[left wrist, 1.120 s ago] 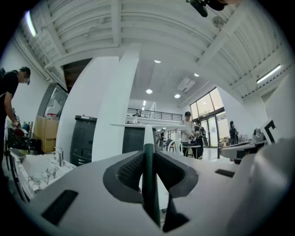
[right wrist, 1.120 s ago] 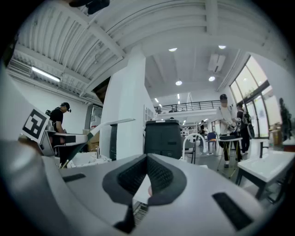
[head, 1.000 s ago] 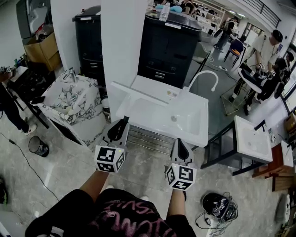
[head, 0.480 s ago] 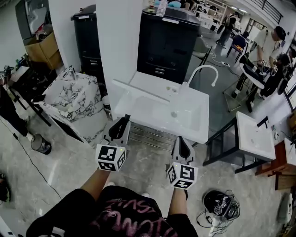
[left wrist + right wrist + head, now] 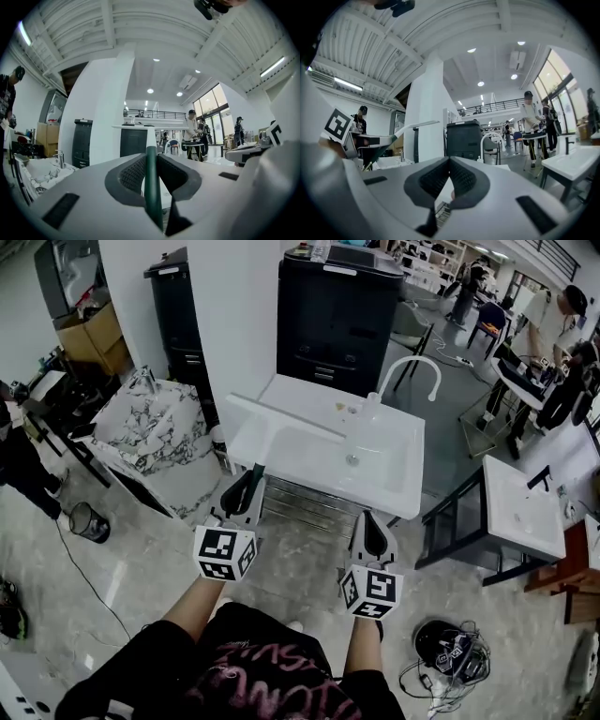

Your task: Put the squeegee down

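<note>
Finding 1, the tool. The squeegee (image 5: 281,416) is not down. Its dark green handle is clamped between the jaws of the left hand-held gripper (image 5: 248,486). The left gripper view shows the handle (image 5: 151,187) running straight up through the closed pads. The white blade bar is carried in the air over the near left part of the white sink (image 5: 405,495). It slants across that corner, and I judge that it touches neither basin nor rim, though the head view alone cannot settle the height. The right gripper view supports this: it shows the blade (image 5: 412,125) held up level, clear of anything below it.

Finding 2, the other hand. The right hand-held gripper (image 5: 367,526) hangs just in front of the sink's near edge, to the right of the left one. Its jaws are drawn together at the tips and nothing is held between them. It takes no part in the hold.

Finding 3, surroundings. A curved white faucet (image 5: 412,367) stands at the far side of the sink. A marbled basin (image 5: 150,432) is to the sink's left, and a second white sink (image 5: 525,512) is to its right.

Assessment. The task is at its carrying stage. The squeegee has been brought to the sink but not set down or released. What is left, as I judge it, is to lower the tool onto a flat part of the surface, most likely the sink top beside the basin. The left jaws then have to part and draw clear. The long blade could tip off the edge if it is set down too near the rim.
</note>
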Demonstrator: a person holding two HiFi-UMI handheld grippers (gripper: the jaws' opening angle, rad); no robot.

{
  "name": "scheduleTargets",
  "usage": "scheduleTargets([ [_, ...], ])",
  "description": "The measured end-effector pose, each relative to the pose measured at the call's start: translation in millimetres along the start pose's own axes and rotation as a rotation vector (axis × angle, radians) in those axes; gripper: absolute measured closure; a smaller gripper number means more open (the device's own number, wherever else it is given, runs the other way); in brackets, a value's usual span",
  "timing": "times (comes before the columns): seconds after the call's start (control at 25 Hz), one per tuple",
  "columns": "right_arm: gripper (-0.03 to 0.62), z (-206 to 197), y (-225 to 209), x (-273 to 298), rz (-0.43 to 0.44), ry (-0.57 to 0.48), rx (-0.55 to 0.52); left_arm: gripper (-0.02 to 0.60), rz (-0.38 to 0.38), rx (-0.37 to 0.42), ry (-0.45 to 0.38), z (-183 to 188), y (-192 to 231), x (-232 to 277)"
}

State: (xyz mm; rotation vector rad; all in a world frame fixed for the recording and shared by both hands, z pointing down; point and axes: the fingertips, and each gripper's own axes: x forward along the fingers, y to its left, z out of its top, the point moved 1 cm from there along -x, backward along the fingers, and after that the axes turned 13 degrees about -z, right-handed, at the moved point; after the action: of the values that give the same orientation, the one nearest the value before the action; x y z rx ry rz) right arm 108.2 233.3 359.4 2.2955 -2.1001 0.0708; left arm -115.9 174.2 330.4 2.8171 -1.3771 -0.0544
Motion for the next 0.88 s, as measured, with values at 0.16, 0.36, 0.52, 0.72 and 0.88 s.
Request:
scheduleTargets([
  [0.16,0.574,-4.3,-15.4,-6.9,0.008,-0.001,0.012,0.495,0.012,0.006,0.005,-3.0,-15.4,1.1],
  [0.36,0.574,-8.3,-22.3,-6.7,0.023,0.006,0.011,0.495,0.029,0.016,0.006,-3.8,-20.5,2.7],
  [0.52,0.574,-7.6,-25.3,-3.4,0.035,0.001,0.012,0.495,0.034,0.021,-0.002,-1.8,-23.1,6.2],
  [0.72,0.574,-10.9,-25.2,2.4,0.050,0.002,0.006,0.495,0.042,0.016,-0.002,-5.8,-21.4,9.8],
  [0.88,0.574,-14.2,-25.7,13.3,0.047,0.002,-0.009,0.495,0.044,0.019,-0.009,-7.4,-13.4,18.2],
])
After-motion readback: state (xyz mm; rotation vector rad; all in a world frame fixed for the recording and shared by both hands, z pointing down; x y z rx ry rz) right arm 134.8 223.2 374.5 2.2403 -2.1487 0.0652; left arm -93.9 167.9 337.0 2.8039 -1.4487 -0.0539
